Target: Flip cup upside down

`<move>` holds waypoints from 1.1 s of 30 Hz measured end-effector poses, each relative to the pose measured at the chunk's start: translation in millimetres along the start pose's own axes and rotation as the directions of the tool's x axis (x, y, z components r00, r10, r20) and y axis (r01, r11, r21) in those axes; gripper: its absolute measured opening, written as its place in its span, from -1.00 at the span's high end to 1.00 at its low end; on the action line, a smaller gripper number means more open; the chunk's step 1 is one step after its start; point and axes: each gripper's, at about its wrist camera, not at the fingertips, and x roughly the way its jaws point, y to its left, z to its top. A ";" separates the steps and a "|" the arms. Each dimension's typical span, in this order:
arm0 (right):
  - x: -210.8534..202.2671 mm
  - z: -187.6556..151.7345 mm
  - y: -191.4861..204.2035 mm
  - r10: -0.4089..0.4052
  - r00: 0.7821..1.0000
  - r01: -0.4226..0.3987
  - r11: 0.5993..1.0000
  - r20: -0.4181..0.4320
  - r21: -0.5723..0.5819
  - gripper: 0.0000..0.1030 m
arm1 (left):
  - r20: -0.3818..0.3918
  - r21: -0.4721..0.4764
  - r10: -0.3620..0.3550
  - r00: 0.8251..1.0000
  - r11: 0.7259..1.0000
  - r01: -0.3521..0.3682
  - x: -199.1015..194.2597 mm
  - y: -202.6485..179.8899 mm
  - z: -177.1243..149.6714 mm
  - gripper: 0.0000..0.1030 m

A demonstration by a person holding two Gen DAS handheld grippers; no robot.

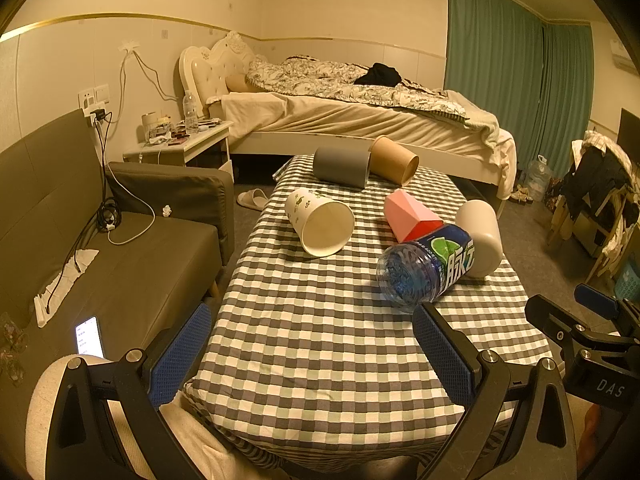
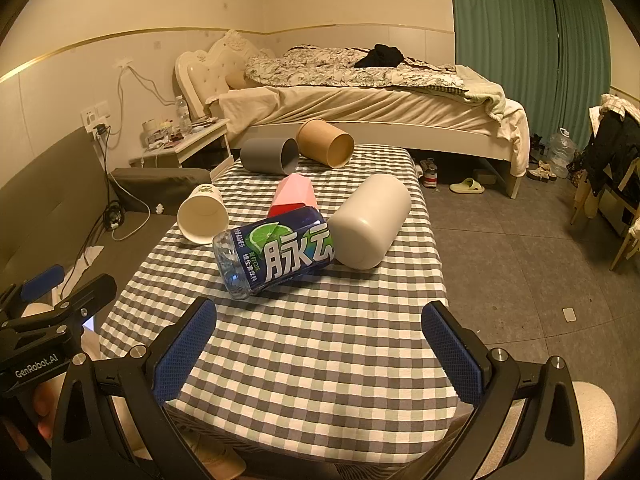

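Several cups lie on their sides on a checked tablecloth. A white paper cup with green print lies with its mouth toward me. A grey cup, a brown paper cup, a pink faceted cup and a cream cup lie farther back. A cut blue drink bottle lies nearest. My left gripper and right gripper are open and empty above the table's near end.
A dark sofa with cables and a lit phone stands left of the table. A bed and a nightstand stand behind. A chair with clothes stands at the right. Slippers lie on the floor.
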 end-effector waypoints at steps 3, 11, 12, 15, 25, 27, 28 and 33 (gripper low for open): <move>-0.5 -1.5 1.1 0.001 1.000 -0.001 1.000 -0.001 -0.001 -0.99 | 0.000 -0.001 0.000 1.000 1.000 0.000 0.0 -0.1 -0.1 -1.00; 1.0 -3.9 3.8 0.003 1.000 -0.003 1.000 -0.008 -0.002 -0.99 | -0.013 -0.008 -0.001 1.000 1.000 0.001 1.5 8.8 -1.3 -1.00; 2.8 -4.6 4.5 0.006 1.000 -0.006 1.000 -0.012 -0.003 -0.99 | -0.014 -0.008 0.002 1.000 1.000 -0.002 1.4 8.5 -1.2 -1.00; 4.6 -1.1 1.8 0.016 1.000 -0.016 1.000 -0.025 0.000 -0.99 | -0.021 -0.021 0.013 1.000 1.000 -0.013 4.9 5.7 0.2 -1.00; 24.8 56.8 -15.9 0.064 0.997 -0.068 0.995 -0.052 -0.067 -0.99 | -0.070 -0.025 0.080 0.994 0.996 -0.082 39.0 4.3 44.8 -1.00; 34.3 77.2 -19.1 0.084 0.995 -0.089 0.992 -0.055 -0.088 -0.99 | -0.076 -0.025 0.092 0.993 0.995 -0.094 52.5 5.2 59.6 -1.00; 39.8 88.7 -20.5 0.090 0.995 -0.095 0.991 -0.049 -0.099 -0.99 | -0.082 -0.028 0.098 0.992 0.995 -0.100 59.7 5.5 67.1 -1.00; 86.3 149.2 -27.4 0.131 0.989 -0.141 0.975 -0.070 -0.173 -0.99 | -0.089 -0.036 0.114 0.989 0.992 -0.118 99.9 4.5 110.6 -1.00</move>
